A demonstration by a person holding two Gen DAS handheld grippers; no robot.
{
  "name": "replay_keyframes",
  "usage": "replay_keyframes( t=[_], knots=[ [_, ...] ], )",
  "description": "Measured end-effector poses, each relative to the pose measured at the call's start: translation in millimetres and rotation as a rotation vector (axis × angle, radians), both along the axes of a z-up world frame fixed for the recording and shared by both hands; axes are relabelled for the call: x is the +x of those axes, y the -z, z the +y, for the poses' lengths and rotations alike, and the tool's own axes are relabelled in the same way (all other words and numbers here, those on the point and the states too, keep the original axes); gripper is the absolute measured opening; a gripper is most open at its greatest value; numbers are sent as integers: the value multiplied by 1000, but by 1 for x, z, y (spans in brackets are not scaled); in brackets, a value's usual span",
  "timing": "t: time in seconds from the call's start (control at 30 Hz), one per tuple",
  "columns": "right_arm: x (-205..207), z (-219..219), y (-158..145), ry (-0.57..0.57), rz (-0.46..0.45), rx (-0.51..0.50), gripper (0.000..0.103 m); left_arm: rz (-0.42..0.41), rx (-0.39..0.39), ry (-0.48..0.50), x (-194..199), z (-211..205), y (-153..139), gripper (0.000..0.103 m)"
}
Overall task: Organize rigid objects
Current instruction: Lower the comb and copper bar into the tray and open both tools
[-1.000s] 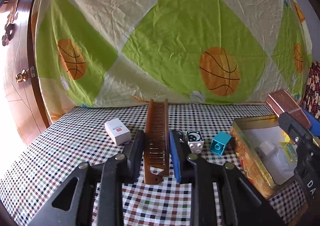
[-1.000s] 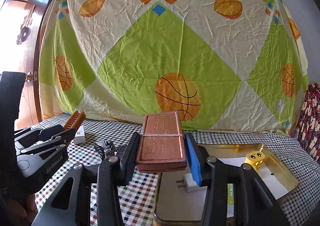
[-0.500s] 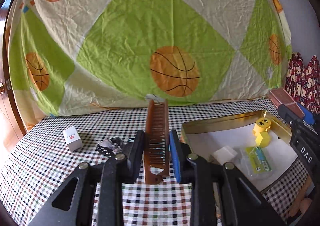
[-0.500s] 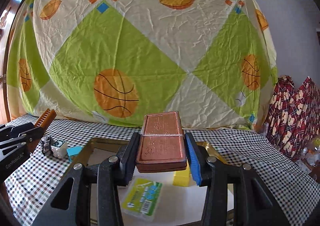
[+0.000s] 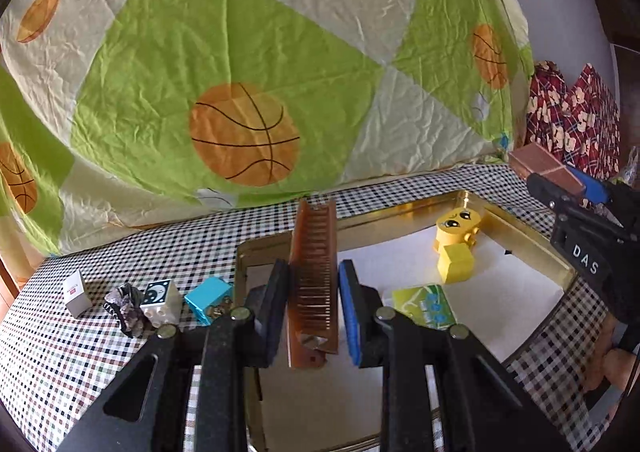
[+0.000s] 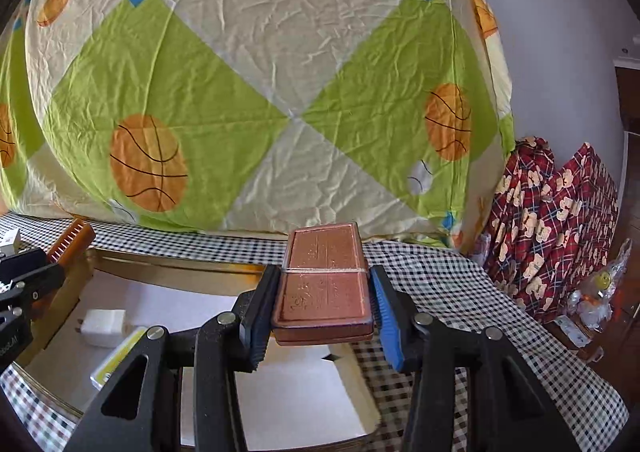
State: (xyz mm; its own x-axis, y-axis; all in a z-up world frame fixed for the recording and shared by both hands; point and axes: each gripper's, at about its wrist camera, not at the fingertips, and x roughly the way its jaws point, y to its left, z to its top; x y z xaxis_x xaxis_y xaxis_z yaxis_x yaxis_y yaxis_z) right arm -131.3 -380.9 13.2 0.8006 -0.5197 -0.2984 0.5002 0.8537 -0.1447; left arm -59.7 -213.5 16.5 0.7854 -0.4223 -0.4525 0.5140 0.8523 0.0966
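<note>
left tongs (image 5: pixel 313 308), lower centre: pinching brown comb (image 5: pixel 314 276) over gold tray (image 5: pixel 532 236). right tongs (image 6: pixel 322 308), lower centre: pinching copper case (image 6: pixel 324 284) above tray's right edge. beyond, left: blocks on checked worktop (image 5: pixel 60 352).

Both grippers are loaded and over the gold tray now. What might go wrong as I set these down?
1. The comb stands on edge between the left gripper pads, so it may tip or land on the green packet.
2. The brown case in the right gripper hangs near the tray edge and could catch its rim.
3. The yellow blocks and white charger leave little free floor.
</note>
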Motion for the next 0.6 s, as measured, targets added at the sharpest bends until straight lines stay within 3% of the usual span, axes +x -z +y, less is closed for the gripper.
replay_keyframes(
  t=[0.17, 0.3, 0.6],
  knots=[
    [0, -9, 3, -24, 21, 35, 48, 25, 3, 53, -5, -25, 2, 24],
    [3, -14, 5, -36, 36, 65, 48, 103, -15, 120, -6, -51, 5, 24],
    [17, -42, 17, -81, 106, 239, 48, 163, 42, 157, -12, -92, 17, 24]
  ],
)
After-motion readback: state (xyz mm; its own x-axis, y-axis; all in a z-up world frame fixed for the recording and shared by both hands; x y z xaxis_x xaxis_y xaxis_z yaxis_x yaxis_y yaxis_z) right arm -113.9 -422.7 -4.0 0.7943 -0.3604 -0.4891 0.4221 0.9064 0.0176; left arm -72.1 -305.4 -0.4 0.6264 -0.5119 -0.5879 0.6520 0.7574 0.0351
